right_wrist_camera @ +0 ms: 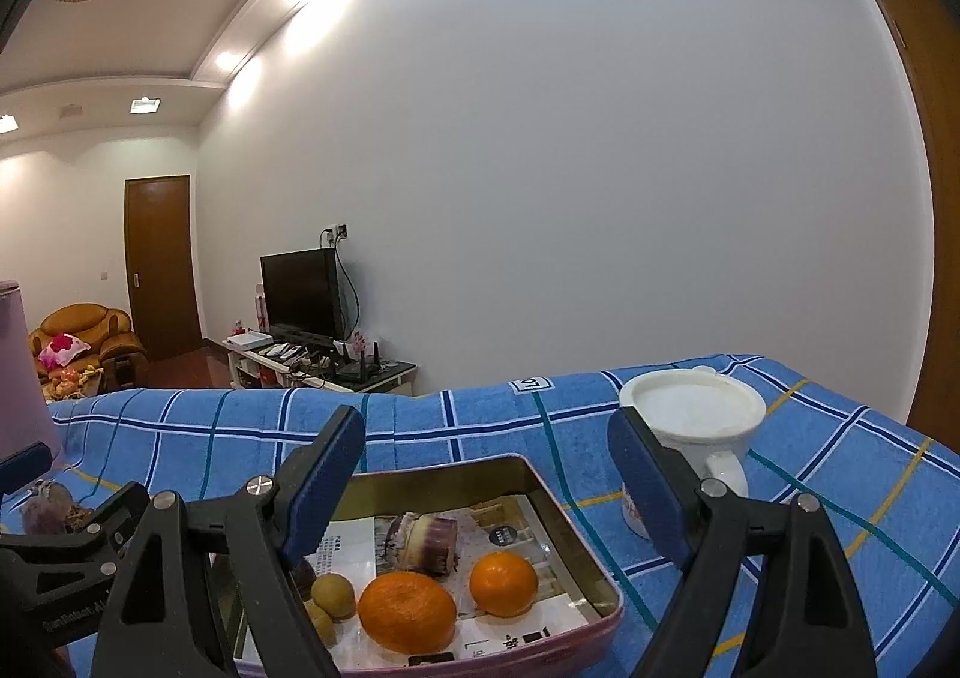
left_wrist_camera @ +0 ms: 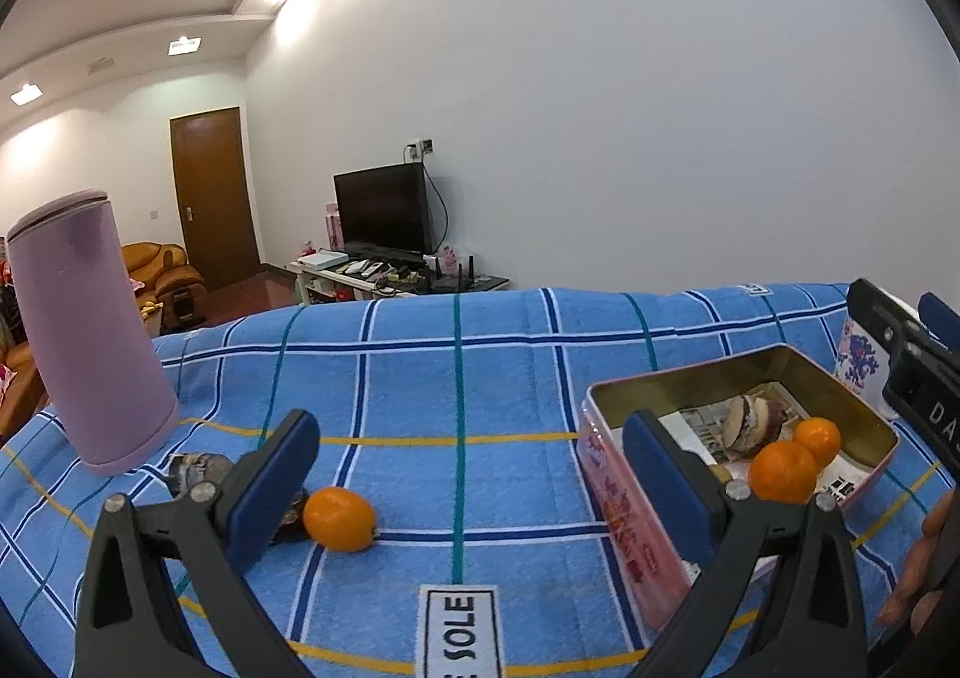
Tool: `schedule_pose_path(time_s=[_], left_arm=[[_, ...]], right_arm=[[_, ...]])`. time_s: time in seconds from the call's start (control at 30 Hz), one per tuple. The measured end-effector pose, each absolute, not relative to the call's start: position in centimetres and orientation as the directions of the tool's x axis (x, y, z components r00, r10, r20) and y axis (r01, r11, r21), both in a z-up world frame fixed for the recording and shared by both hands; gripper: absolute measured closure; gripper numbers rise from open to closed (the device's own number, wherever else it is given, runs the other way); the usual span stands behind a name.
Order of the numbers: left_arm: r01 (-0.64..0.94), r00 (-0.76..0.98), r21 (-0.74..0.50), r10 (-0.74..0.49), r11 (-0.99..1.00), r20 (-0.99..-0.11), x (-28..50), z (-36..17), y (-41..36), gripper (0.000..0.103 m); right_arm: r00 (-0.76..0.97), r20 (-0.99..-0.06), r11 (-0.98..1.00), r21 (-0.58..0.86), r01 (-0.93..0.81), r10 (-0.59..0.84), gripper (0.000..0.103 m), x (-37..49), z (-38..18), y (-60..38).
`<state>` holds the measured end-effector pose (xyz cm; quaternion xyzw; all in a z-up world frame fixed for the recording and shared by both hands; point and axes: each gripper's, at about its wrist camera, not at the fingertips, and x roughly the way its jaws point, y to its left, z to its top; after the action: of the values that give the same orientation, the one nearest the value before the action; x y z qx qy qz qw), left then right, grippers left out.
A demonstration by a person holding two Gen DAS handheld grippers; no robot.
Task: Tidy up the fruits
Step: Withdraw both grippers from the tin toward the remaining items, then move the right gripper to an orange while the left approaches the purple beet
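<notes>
Hovering low over the cloth [left_wrist_camera: 516, 378], left gripper [left_wrist_camera: 474, 489] stands spread, nothing between its blue pads. Right gripper [right_wrist_camera: 486, 489] likewise spread and empty, poised above the near edge of the tin [right_wrist_camera: 543, 474].

Left wrist view, lower centre-left: one orange [left_wrist_camera: 339, 518] lies loose on the cloth, just beside the left finger, outside the tin. Behind that finger, a dark scrap [left_wrist_camera: 195, 471] of something, too hidden to name. Left of frame: lilac flask [left_wrist_camera: 90, 330], upright, near the orange.

Right wrist view, lower centre: tin holds two oranges [right_wrist_camera: 407, 611], a cut purple-skinned piece [right_wrist_camera: 423, 543] behind them, and small brownish fruits [right_wrist_camera: 333, 594] at lower left, all on printed paper. Right of frame: white mug [right_wrist_camera: 693, 420], just beyond the tin. Far left edge: part of the left gripper shows.

Far ground: TV [left_wrist_camera: 384, 210], door, armchair, white wall.

Judgement: loose orange is what remains; tin is the likely home.

Risks:
- Orange is round on soft cloth; a pad closing off-centre would likely roll it toward the flask.
- Flask stands close; a wide swing could tip it.
- Both grippers crowd the tin; a carry across may clash with the right one.
- Release from height could bounce the fruit off those already inside.
</notes>
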<state>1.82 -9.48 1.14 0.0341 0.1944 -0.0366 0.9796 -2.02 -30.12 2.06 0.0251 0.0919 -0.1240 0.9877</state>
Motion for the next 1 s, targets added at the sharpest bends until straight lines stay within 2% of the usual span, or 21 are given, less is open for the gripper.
schedule_pose_path(time_s=[0.33,1.0], left_arm=[[0.083,0.917,0.061,-0.052,0.995,-0.395,1.3,1.1,-7.8,0.0],[0.051,0.909,0.068,-0.018,0.996,-0.416,1.6,0.8,-3.0,0.0]], right_arm=[[0.942,-0.22,0.963,0.04,0.266,-0.251,0.019,-1.9,1.9,-29.2],[0.945,-0.277,0.983,0.011,0.185,-0.175,0.019,-1.3,1.3,-22.6]])
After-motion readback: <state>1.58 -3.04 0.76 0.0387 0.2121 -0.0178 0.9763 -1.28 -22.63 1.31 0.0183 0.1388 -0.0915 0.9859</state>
